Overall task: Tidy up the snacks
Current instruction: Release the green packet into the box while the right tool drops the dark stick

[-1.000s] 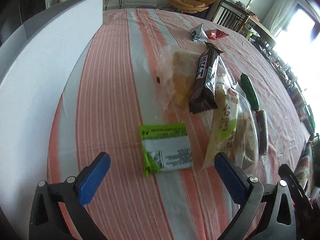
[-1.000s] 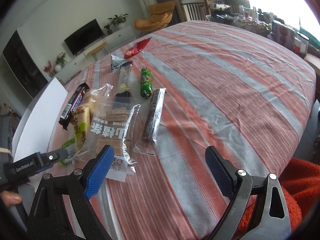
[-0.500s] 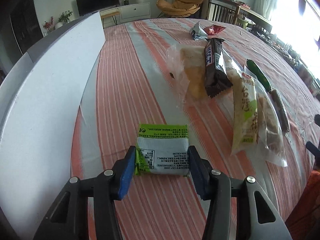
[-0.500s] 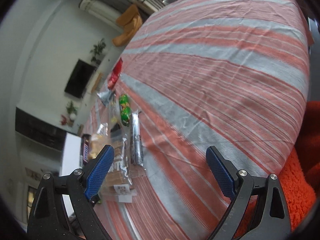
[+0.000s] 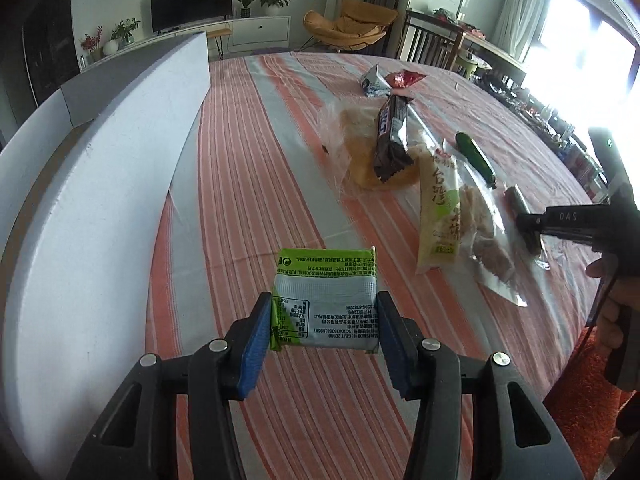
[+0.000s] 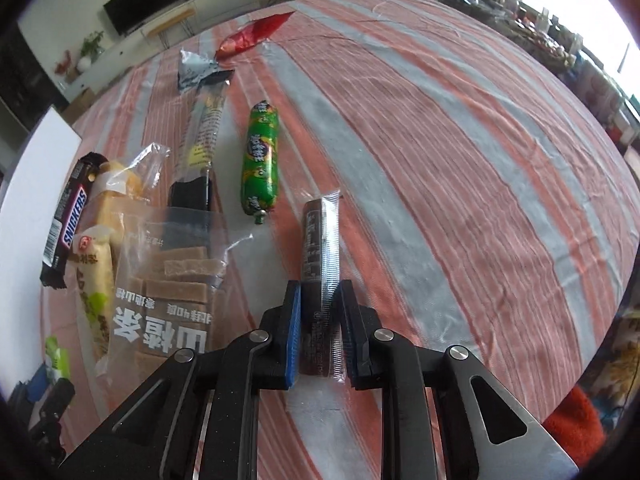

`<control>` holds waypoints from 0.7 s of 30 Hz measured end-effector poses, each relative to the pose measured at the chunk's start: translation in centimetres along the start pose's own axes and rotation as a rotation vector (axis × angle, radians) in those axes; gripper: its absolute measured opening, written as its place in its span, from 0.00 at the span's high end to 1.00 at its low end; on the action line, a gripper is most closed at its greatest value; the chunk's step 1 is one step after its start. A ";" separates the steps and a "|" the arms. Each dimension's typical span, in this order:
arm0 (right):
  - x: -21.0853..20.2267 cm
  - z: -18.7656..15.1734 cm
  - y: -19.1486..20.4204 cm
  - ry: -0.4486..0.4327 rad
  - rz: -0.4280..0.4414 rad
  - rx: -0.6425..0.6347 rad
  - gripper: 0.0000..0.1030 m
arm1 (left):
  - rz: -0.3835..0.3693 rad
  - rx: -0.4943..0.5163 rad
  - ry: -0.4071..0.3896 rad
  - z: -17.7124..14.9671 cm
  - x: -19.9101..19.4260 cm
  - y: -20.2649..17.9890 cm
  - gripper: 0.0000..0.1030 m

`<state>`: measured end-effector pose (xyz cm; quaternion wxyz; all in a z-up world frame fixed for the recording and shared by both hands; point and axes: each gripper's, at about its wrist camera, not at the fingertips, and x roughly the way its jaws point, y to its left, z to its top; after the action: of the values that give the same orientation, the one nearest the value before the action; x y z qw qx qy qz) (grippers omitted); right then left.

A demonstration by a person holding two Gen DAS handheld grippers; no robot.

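Observation:
My left gripper (image 5: 324, 320) is shut on a green-and-grey snack packet (image 5: 326, 288), which it holds just above the striped tablecloth (image 5: 280, 168). In the right wrist view, my right gripper (image 6: 320, 320) points down at a dark snack stick in a clear wrapper (image 6: 320, 240). Its jaws are closing, and both blue pads touch the near end of the stick. The left wrist view shows that same gripper (image 5: 532, 228) at the right, on the stick (image 5: 516, 196), with a hand behind it.
A white board (image 5: 100, 180) stands along the table's left side. Beside the stick lie a green sausage (image 6: 260, 152), a bag of biscuit bars (image 6: 172, 280), a Snickers bar (image 6: 66, 224), bread in a clear bag (image 6: 116, 192), a silver packet (image 6: 194, 70) and a red wrapper (image 6: 252, 34).
My left gripper went from wide open to shut on the green packet and raised it slightly. My right gripper swung over to the dark stick and its jaws came together on it.

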<state>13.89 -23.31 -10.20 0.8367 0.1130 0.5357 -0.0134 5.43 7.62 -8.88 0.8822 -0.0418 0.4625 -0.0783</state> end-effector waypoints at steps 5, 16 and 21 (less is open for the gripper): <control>-2.8 -0.9 -3.5 -0.018 0.192 0.155 0.82 | -0.078 -0.012 -0.067 0.6 -4.0 -0.3 0.52; -11.3 -2.3 3.9 -0.122 0.442 0.081 0.82 | -0.186 -0.102 -0.245 1.9 -14.7 2.8 0.52; -14.6 -1.9 11.7 -0.128 0.568 -0.040 0.82 | -0.066 -0.169 -0.324 2.3 -18.2 8.6 0.52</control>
<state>7.61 -12.94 4.19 0.8410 0.2409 0.4290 0.2251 -2.01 19.28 5.85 0.9355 -0.1431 0.3174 -0.0604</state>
